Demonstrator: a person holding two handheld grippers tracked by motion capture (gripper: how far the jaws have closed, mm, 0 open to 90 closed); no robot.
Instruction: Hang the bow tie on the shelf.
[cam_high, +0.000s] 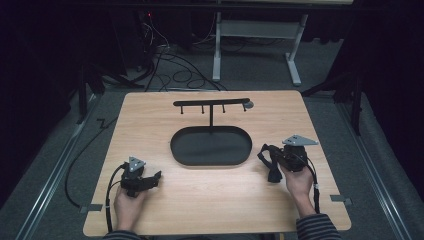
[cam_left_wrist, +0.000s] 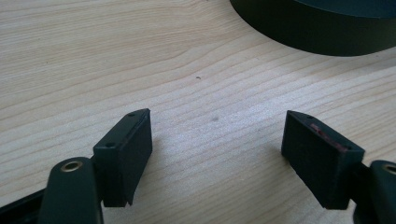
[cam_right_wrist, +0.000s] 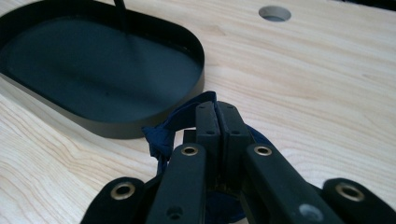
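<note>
My right gripper (cam_right_wrist: 217, 109) is shut on a dark blue fabric band (cam_right_wrist: 161, 135), whose knotted end sticks out to the left of the pressed-together jaws. In the high view this gripper (cam_high: 265, 154) is held just above the table, right of a black oval tray (cam_high: 173, 146), and the band (cam_high: 273, 172) hangs dark beneath it. My left gripper (cam_left_wrist: 217, 140) is open over bare wood, nothing between its jaws. It rests low at the front left of the table (cam_high: 156, 178).
From the tray's back rises a thin black stand with a hooked crossbar (cam_high: 210, 102). The tray wall (cam_left_wrist: 317, 32) lies ahead and to the right of the left gripper. A round hole (cam_right_wrist: 274, 13) is cut in the tabletop. Cables and a frame stand on the floor beyond.
</note>
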